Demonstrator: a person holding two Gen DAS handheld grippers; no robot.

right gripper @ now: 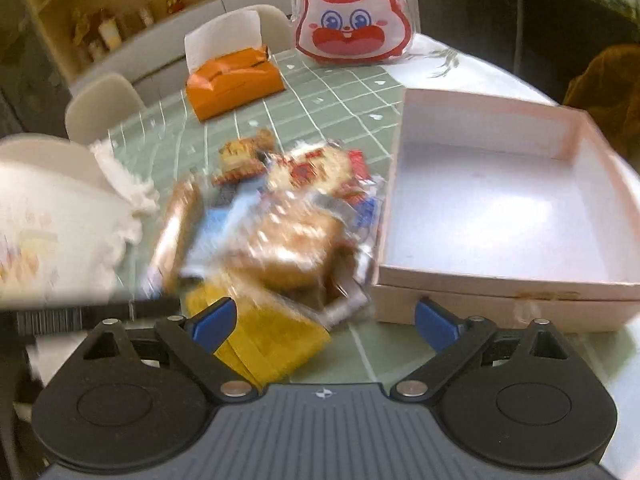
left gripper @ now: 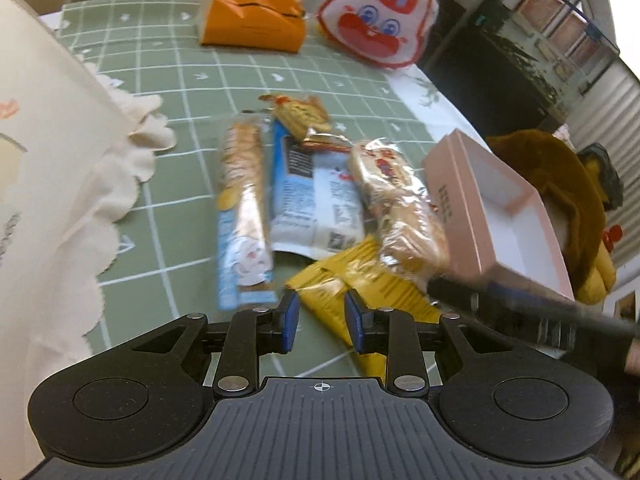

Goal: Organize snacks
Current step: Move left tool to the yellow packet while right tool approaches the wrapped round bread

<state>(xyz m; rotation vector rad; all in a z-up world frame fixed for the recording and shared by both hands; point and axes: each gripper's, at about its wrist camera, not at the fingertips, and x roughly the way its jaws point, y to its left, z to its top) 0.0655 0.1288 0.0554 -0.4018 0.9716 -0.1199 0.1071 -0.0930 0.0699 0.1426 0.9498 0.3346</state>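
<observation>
Several snack packs lie in a pile on the green grid mat (left gripper: 168, 80): a long biscuit pack (left gripper: 244, 208), a blue and white pouch (left gripper: 312, 196), a clear-wrapped cake pack (left gripper: 400, 208), a small cracker pack (left gripper: 300, 114) and a yellow packet (left gripper: 360, 292). An empty pink box (right gripper: 500, 208) stands to the right of the pile. My left gripper (left gripper: 321, 320) is partly open and empty, its fingers just above the yellow packet. My right gripper (right gripper: 324, 320) is wide open and empty over the yellow packet (right gripper: 272, 340), close to the cake pack (right gripper: 296, 236).
An orange tissue pack (left gripper: 252, 20) and a rabbit-face bag (left gripper: 376, 12) stand at the far side of the mat. A cream cloth bag (left gripper: 52, 184) lies at the left. A brown plush toy (left gripper: 560, 184) sits beyond the box. Chairs and a shelf (right gripper: 100, 28) stand behind.
</observation>
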